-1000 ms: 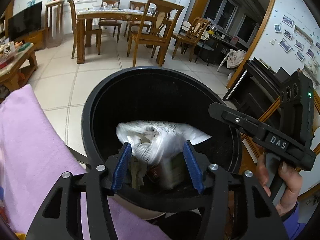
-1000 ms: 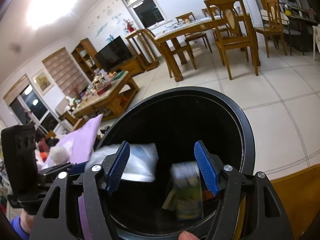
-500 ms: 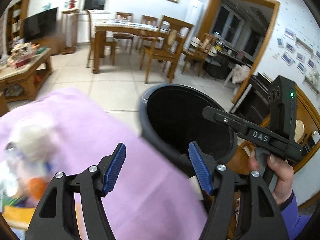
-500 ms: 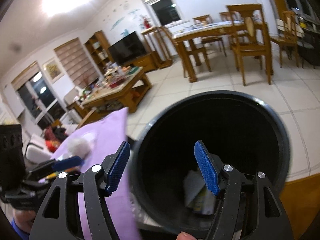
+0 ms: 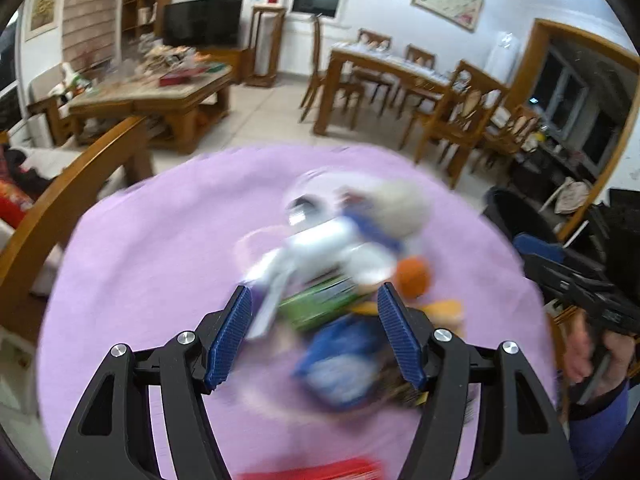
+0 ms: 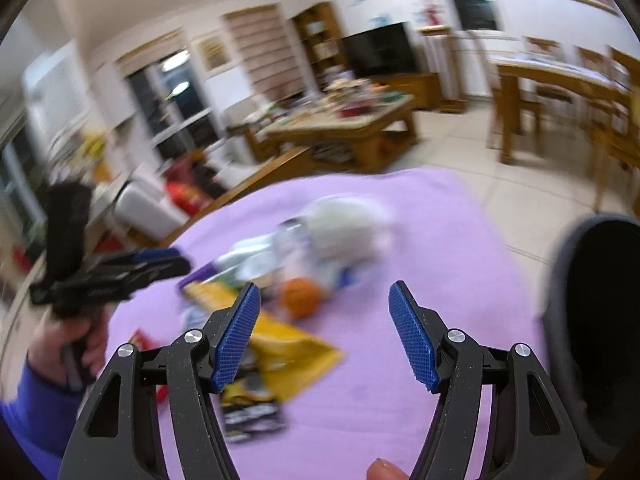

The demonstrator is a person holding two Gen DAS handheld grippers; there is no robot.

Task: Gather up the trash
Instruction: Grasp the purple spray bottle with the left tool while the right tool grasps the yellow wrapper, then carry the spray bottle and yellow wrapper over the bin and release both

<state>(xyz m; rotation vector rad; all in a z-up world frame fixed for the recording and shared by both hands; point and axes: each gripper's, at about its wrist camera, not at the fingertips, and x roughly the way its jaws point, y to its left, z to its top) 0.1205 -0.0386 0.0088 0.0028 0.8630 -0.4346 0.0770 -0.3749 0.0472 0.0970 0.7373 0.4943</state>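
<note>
A blurred pile of trash lies on the purple cloth (image 5: 160, 280): a white crumpled wad (image 5: 396, 208), an orange ball (image 5: 414, 278), a green packet (image 5: 316, 304) and a blue packet (image 5: 340, 360). My left gripper (image 5: 314, 291) hovers open above the green packet, with nothing held. In the right wrist view my right gripper (image 6: 325, 289) is open and empty over the cloth (image 6: 440, 240), near the orange ball (image 6: 300, 296) and a yellow packet (image 6: 288, 348). The black bin (image 6: 592, 320) stands at the right edge.
A wooden rail (image 5: 60, 200) borders the cloth on the left. Behind it are a cluttered coffee table (image 5: 160, 88), a dining table with chairs (image 5: 392, 76) and tiled floor. The left gripper (image 6: 160, 264) shows in the right wrist view.
Both grippers have swung left, away from the bin's mouth to over the purple cloth and the trash pile. The bag and packet that were between their jaws are gone.
</note>
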